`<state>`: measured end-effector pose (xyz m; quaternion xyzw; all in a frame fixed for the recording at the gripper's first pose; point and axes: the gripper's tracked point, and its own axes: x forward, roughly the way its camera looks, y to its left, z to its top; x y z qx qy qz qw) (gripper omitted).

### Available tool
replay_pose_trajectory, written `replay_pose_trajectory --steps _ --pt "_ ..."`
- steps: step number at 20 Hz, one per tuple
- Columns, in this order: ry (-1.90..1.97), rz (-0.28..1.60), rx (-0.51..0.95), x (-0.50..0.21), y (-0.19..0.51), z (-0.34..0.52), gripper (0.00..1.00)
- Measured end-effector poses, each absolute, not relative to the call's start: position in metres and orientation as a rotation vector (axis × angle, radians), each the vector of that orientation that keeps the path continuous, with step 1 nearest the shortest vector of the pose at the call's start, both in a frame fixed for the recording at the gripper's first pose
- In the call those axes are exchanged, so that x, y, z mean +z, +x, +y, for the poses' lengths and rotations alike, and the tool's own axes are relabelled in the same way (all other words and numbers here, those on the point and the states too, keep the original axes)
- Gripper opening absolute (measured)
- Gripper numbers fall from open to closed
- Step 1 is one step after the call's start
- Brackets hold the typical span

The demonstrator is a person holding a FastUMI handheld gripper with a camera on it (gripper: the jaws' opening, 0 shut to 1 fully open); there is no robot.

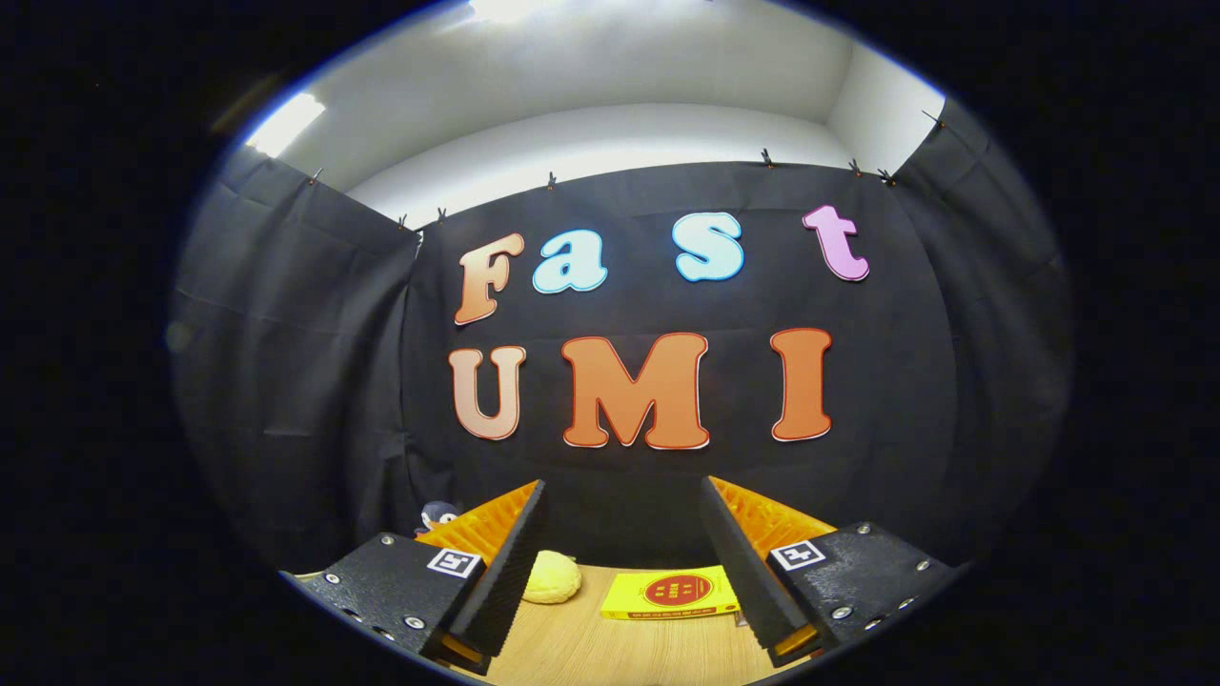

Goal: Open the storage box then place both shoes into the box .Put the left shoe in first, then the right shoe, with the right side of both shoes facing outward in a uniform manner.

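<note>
Evidently at the very first step, opening the storage box, with no part of it done as far as can be judged. Tongs (622, 488) spread wide, gripping nothing, with bare air between the two fingers. Held high and roughly level, aimed at the black cloth wall (286, 381) rather than down at the work.

Just ahead and below, a strip of wooden bench (591, 653). Resting on it, between the fingers and a little beyond them, a flat yellow packet (670, 593) with a red round mark. Lying beside the left finger, partly hidden by it, a soft yellow lump (553, 577); cannot tell what it is. Further back, beyond the left finger and close to the cloth, a small dark-and-white toy (437, 516). None of these part of the job.

As to the storage box and the shoes: cannot tell where they lie relative to the tongs from this pose. Probably lower or off to a side, though that is only a guess.

Next move, by judgement: tip the tongs downward or swing round until the storage box comes ahead of the fingers, keeping them apart. Then line up on the lid or its edge and close in to lift it. Only afterwards the left shoe, then the right, right sides facing outward.
</note>
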<state>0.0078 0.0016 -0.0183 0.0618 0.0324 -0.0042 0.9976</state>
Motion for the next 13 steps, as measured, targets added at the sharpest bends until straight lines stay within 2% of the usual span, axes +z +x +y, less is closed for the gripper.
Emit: replay_pose_trajectory --steps 13 --pt "0.117 0.058 0.012 -0.006 0.019 0.016 0.95"
